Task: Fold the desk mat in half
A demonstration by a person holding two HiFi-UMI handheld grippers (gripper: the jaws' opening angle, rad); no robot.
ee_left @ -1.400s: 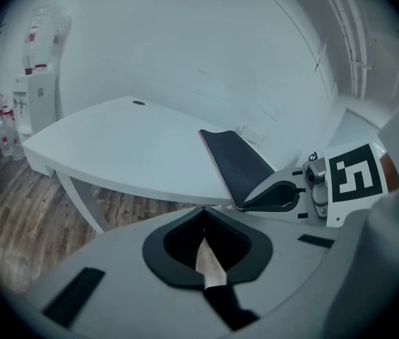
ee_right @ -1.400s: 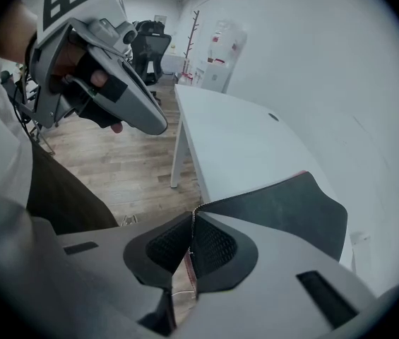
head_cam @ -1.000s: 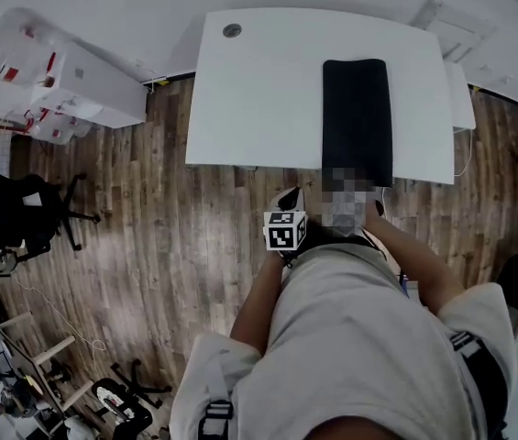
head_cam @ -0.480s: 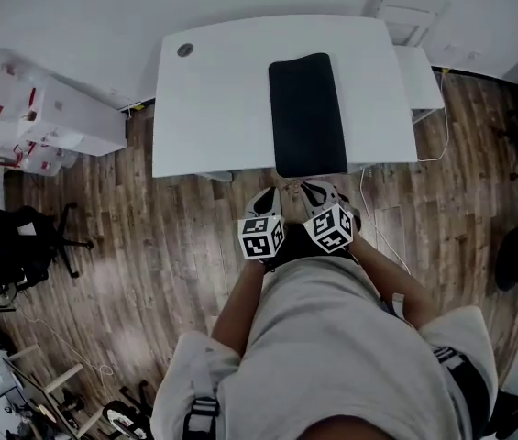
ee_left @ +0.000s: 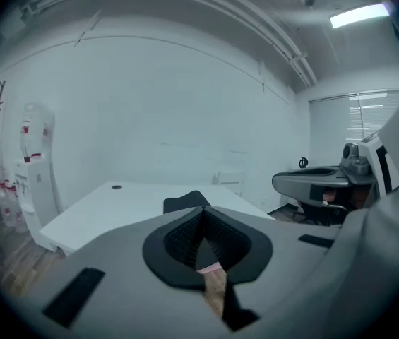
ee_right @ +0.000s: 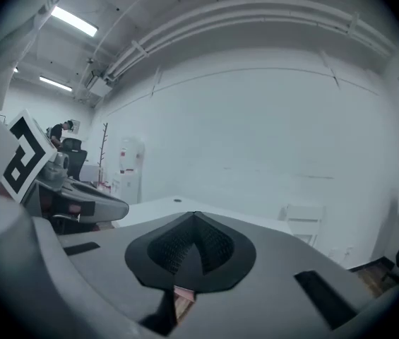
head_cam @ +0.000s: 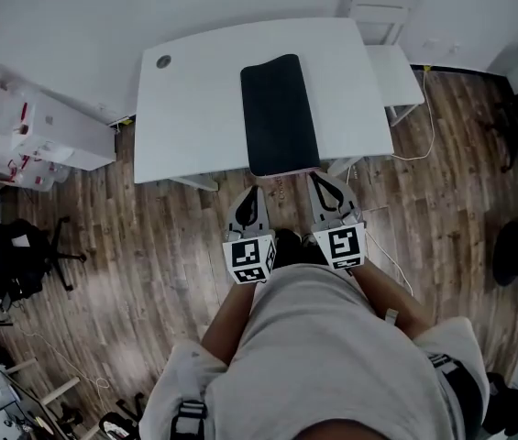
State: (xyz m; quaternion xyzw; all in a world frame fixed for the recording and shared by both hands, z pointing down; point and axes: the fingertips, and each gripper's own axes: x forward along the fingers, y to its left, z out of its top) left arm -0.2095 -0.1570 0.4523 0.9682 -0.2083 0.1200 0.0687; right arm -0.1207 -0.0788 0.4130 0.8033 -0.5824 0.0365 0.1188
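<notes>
Left gripper (head_cam: 251, 193): jaws together, nothing between them. Right gripper (head_cam: 318, 180): jaws have just been closing, now together, empty. Both are held side by side over wood floor (head_cam: 148, 236), just short of the white desk's (head_cam: 185, 108) near edge. Black desk mat (head_cam: 280, 113) lies flat and unfolded, its near end at that edge, one corner near each tip. Bare desktop flanks the mat on both sides.

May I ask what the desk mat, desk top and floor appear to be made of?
The desk mat: probably fabric or felt, matte black, no glare. The desk top: smooth white laminate, likely. The floor: wood-look planks, visible grain and seams.
</notes>
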